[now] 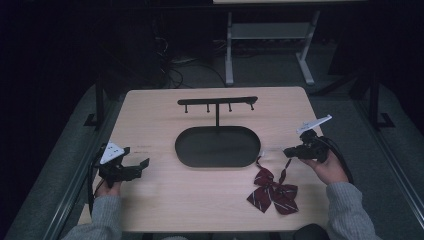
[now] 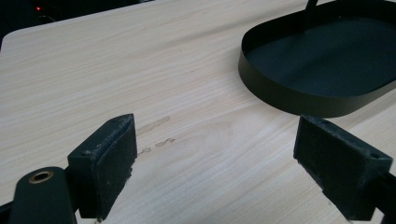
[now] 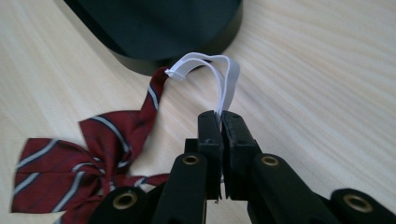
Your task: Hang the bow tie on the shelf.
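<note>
Right hand-held gripper (image 3: 219, 119) is clamped tight on the white elastic band (image 3: 223, 77) of a bow tie (image 3: 81, 163); the band loops up out of the closed jaws and runs to the tie's strap end. In the high view that right hand-held gripper (image 1: 289, 151) sits at the table's right side, the person's hand under it, pointing left toward the tray. Bow tie (image 1: 272, 192) is dark red with thin white and dark stripes, lying flat on the table (image 1: 150, 115) front right, just in front of the tray's right end and close to the gripper; its strap leads up toward the jaws. Left hand-held gripper (image 1: 142, 165) is at the table's left edge, jaws wide apart with nothing between them, only bare wood grain showing between the pads (image 2: 112, 154) in the left gripper view. Black oval tray (image 1: 217, 146) stands mid-table with a thin post rising from its back rim to a crossbar with four small hooks (image 1: 217, 101). Tray rim (image 2: 280, 91) is near the left jaws, not touching. Faint smudge marks on the wood (image 2: 156, 135) near the left pad. No readable writing, brand or label on the tie, tray or grippers.
</note>
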{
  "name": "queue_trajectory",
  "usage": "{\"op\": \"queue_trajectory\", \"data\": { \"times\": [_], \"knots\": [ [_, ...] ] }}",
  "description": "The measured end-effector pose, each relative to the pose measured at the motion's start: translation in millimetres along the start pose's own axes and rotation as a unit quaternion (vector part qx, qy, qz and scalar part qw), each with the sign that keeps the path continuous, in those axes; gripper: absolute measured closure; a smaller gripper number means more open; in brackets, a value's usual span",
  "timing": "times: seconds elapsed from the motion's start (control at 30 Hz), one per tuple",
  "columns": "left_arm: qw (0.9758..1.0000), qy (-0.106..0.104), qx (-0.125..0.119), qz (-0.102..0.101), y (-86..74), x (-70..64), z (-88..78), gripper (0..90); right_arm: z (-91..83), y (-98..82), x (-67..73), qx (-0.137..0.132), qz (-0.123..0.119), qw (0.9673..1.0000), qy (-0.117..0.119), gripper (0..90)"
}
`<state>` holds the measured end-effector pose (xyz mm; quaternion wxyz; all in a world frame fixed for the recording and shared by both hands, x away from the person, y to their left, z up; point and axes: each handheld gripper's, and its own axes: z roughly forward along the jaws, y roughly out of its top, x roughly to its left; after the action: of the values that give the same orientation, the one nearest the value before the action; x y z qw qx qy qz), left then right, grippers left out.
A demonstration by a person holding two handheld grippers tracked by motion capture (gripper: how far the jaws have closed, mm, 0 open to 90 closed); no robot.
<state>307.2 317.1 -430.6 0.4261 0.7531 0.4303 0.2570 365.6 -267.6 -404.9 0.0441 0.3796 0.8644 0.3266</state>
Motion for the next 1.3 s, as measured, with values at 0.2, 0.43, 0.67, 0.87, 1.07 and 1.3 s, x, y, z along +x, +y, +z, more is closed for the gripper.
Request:
{"op": "queue_trajectory", "data": {
  "times": [0.2,0.43,0.67,0.87,1.07,1.3],
  "knots": [
    [1.0000,-0.002,0.002,0.001,-0.1,-0.7,0.0,13.0,-10.2,6.3,9.2,-0.009,-0.010,0.9999,0.009,86.6],
    [1.0000,-0.001,0.001,0.001,-0.1,-0.4,0.0,13.0,-20.5,15.0,19.5,-0.020,-0.031,0.9992,0.012,86.6],
    [1.0000,-0.002,0.001,0.001,0.0,-0.4,-0.1,13.0,-29.0,24.7,34.4,-0.026,-0.048,0.9984,0.016,86.6],
    [1.0000,-0.002,0.000,-0.001,-0.1,-1.0,0.2,13.0,-36.9,37.2,51.6,-0.032,-0.077,0.9964,0.016,86.6],
    [1.0000,-0.002,-0.001,-0.001,-0.1,-0.7,0.3,13.0,-43.9,48.3,61.1,-0.036,-0.097,0.9946,0.014,86.6],
    [1.0000,-0.001,0.000,0.000,-0.1,-0.7,0.2,13.0,-49.9,56.5,68.3,-0.040,-0.109,0.9930,0.016,86.6]
  ]
}}
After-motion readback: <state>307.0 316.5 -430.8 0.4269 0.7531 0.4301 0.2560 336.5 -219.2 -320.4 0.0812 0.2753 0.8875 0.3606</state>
